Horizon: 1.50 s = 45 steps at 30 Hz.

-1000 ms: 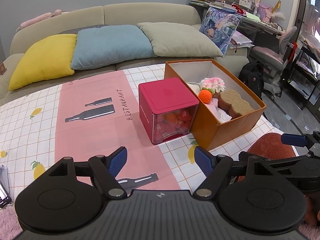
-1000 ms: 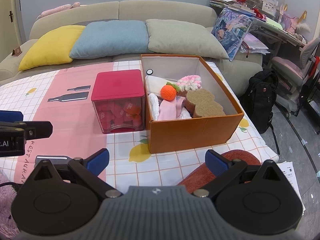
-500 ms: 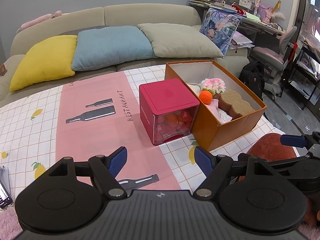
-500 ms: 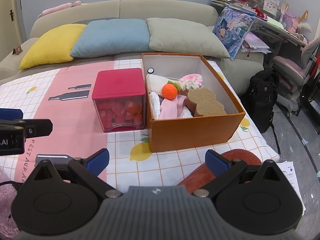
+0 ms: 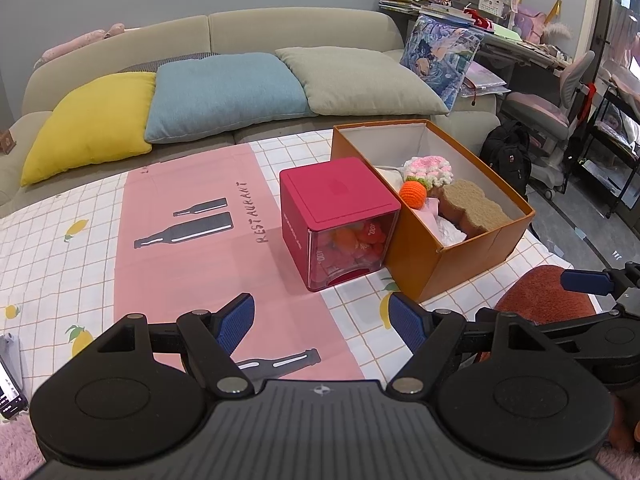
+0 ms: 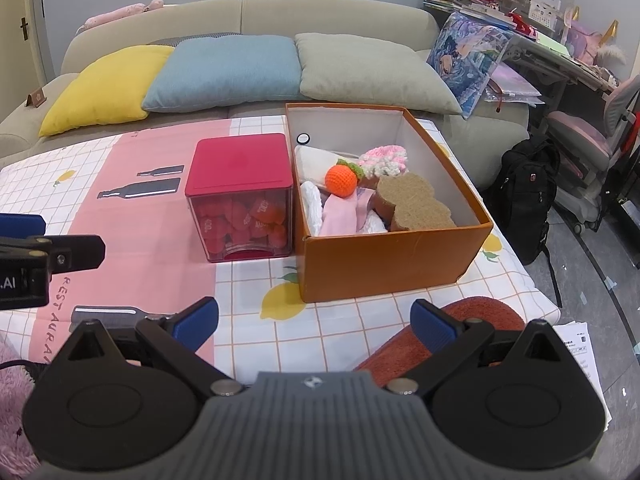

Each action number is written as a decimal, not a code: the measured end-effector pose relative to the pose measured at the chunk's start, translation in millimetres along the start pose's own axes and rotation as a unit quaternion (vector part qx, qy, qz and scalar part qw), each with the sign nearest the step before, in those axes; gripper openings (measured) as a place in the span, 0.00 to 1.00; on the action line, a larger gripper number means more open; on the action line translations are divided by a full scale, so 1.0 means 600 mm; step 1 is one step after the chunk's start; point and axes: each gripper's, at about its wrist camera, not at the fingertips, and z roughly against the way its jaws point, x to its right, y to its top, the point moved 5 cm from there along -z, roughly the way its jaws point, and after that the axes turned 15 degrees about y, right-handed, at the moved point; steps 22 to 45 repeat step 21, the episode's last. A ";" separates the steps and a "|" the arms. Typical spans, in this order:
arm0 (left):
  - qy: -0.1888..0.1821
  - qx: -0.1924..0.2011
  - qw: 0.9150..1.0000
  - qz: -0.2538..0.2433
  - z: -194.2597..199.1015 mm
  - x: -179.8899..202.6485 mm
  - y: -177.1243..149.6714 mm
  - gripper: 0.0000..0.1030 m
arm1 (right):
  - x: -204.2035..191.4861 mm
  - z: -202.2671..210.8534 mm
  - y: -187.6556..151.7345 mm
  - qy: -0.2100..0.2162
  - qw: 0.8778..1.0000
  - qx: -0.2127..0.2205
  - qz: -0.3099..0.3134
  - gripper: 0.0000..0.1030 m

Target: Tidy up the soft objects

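An orange cardboard box [image 6: 384,268] [image 5: 416,264] stands on the table and holds soft things: an orange knitted ball [image 6: 340,182] [image 5: 414,196], a pink and white crocheted piece [image 6: 382,160] [image 5: 430,168], a brown sponge-like block [image 6: 414,206] [image 5: 474,208] and pale pink cloth [image 6: 340,216]. A red-lidded clear box [image 6: 240,204] [image 5: 340,220] of red soft items sits against its left side. My left gripper [image 5: 322,322] is open over the tablecloth, short of the red box. My right gripper [image 6: 314,322] is open and empty in front of the orange box.
The table carries a checked lemon cloth with a pink strip [image 5: 192,232]. A rust-red cushion [image 6: 460,332] [image 5: 540,296] lies at the table's near right edge. Behind is a sofa with yellow [image 6: 108,88], blue [image 6: 228,72] and grey-green pillows [image 6: 372,72]. A black backpack [image 6: 524,200] stands on the floor at right.
Both grippers stayed open and empty. The views shifted only slightly, with the boxes drifting a little in frame.
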 end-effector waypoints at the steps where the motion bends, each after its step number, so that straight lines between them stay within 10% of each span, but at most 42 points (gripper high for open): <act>1: -0.001 0.000 1.000 0.000 0.000 0.001 -0.001 0.87 | 0.000 0.000 0.000 0.000 1.000 0.000 0.000 0.97; 45: 0.001 0.002 1.000 0.003 0.000 0.001 -0.001 0.87 | 0.003 -0.003 -0.002 0.002 1.000 -0.002 0.000 0.97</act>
